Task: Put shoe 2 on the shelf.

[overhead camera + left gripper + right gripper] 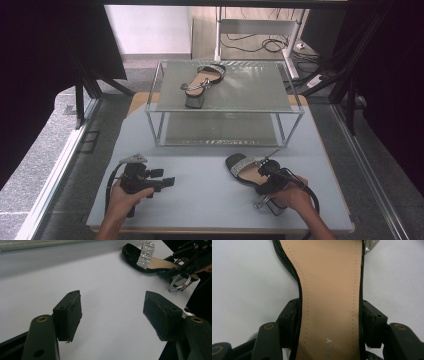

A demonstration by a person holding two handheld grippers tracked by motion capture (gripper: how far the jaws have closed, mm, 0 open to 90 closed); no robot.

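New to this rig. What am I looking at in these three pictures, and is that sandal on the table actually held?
No robot here: a person holds a two-jaw gripper in each hand. The high view looks down on the table; each of the other two views rides on one gripper and looks along its black jaws.

On a glass rack at the back sits one sandal on the rack. Its mate, the near sandal, lies on the table.

The right gripper has its jaws on either side of that sandal's sole near the heel, pads at its edges; whether they already press I cannot tell. The left gripper is open over bare table, holding nothing.
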